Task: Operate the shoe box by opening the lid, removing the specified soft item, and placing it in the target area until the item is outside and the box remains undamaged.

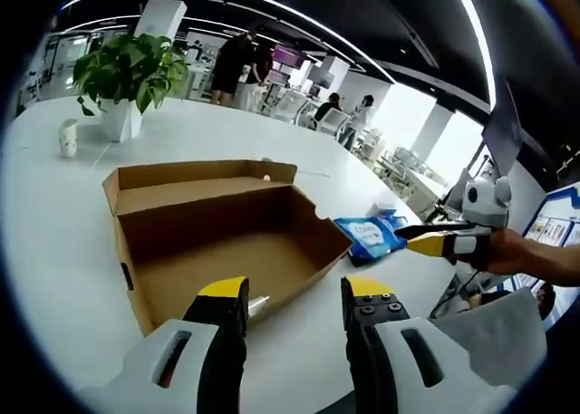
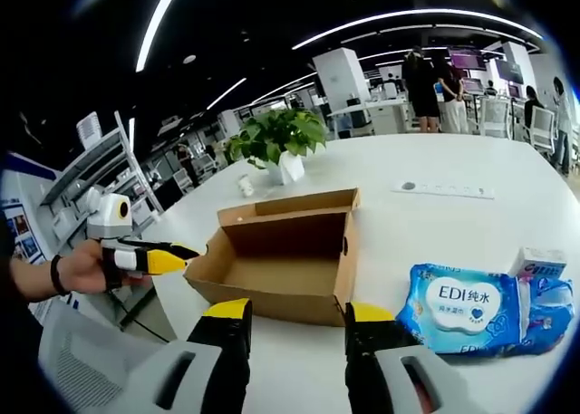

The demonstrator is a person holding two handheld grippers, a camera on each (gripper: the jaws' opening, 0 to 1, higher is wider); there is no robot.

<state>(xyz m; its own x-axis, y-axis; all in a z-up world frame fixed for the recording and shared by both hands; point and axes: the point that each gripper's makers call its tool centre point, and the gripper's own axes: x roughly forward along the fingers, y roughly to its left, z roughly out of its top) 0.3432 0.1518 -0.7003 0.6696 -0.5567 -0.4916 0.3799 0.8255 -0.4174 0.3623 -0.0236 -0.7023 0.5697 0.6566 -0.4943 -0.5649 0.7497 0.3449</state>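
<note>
The brown cardboard shoe box (image 1: 217,242) stands open on the white table, its lid folded back flat behind it; its inside looks bare. In the right gripper view the box (image 2: 281,255) lies straight ahead. A blue pack of wet wipes (image 1: 372,235) lies on the table beside the box, to the right of my right jaw (image 2: 467,310). My left gripper (image 1: 294,296) is open at the box's near edge, nothing between its jaws. My right gripper (image 2: 299,319) is open too, hovering in front of the box. Its yellow tips (image 1: 405,235) point at the pack. The left gripper (image 2: 193,250) sits by the box's left corner.
A potted plant (image 1: 131,70) and a paper cup (image 1: 68,138) stand at the table's far side. A small white carton (image 2: 542,262) rests behind the wipes, and a power strip (image 2: 444,189) lies further back. People stand among desks beyond the table.
</note>
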